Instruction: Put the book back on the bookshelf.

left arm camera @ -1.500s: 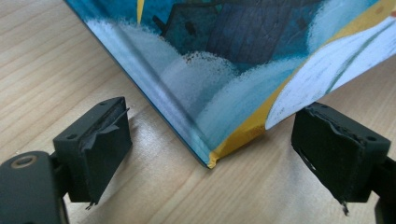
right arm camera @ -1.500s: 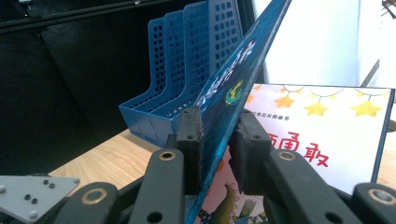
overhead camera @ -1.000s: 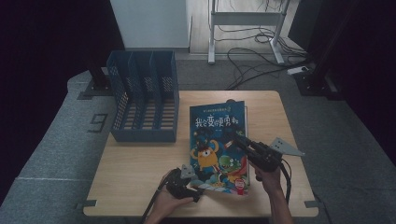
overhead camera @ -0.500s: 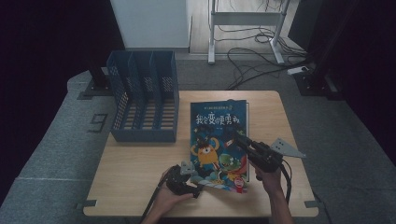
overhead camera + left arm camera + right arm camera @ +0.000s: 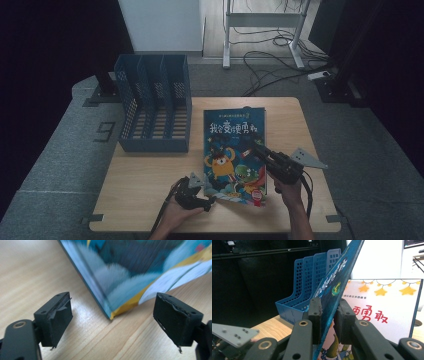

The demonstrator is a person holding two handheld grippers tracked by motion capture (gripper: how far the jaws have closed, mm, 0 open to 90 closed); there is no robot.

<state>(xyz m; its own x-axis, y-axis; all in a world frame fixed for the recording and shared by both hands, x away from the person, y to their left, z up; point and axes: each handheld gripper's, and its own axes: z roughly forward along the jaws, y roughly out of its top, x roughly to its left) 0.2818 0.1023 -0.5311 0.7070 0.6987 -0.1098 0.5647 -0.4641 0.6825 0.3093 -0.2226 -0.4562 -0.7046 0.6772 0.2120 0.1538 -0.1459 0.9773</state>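
A picture book with a blue cartoon cover [image 5: 232, 150] lies on the wooden table [image 5: 145, 180]. My right gripper [image 5: 250, 147] is shut on its cover's right edge. In the right gripper view the two pads [image 5: 315, 312] pinch the blue cover [image 5: 332, 287], which tilts up over a white page with stars and red characters [image 5: 387, 302]. My left gripper [image 5: 209, 195] sits at the book's near left corner. Its jaws [image 5: 112, 315] have just been closing a little and still stand wide, with the book's corner [image 5: 111, 312] between them and touching neither pad.
A blue three-slot file rack [image 5: 155, 105] stands upright at the table's back left, also seen behind the cover as the rack [image 5: 297, 300]. Bare wood lies in front of it. Cables and desk legs [image 5: 260, 20] are on the floor beyond.
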